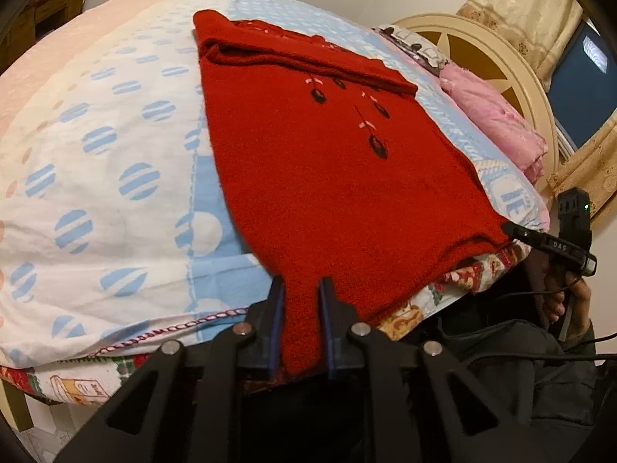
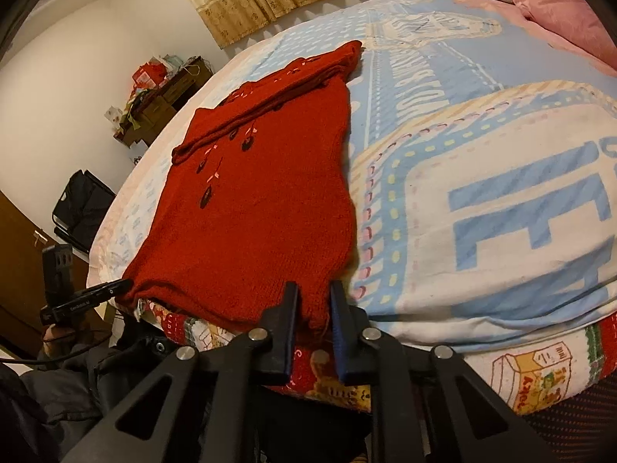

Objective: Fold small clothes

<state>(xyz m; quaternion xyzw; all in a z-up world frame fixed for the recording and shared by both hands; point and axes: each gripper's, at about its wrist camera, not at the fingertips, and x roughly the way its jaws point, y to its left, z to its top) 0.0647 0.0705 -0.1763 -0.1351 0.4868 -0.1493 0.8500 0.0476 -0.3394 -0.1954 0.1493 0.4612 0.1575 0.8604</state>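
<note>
Red knit filled both views: the small sweater (image 1: 327,177) lay spread flat on the bed (image 1: 96,135), its hem at the near edge and its collar end, with a sleeve folded across the chest, at the far side. We had the left gripper (image 1: 302,324) pinching the near left corner of the hem, the wool bunched between its fingers (image 1: 274,308), and the right gripper (image 2: 313,328) likewise closed on the near right corner, cloth clamped between both pads. We judged the knit to be soft, thick and a little stretchy, light enough to lift from two corners but likely to sag in the middle and cling to the blue-and-white sheet (image 2: 482,212), so holding right at the hem corners seemed the sensible grip for carrying the bottom up toward the collar. Dark embroidered sprigs ran down the front. Much was kept from us: the far sleeve and neckline were squeezed small by the lens, we could not tell how deep the fold there went, and the bed's near edge cut off whatever hung below the hem.
</note>
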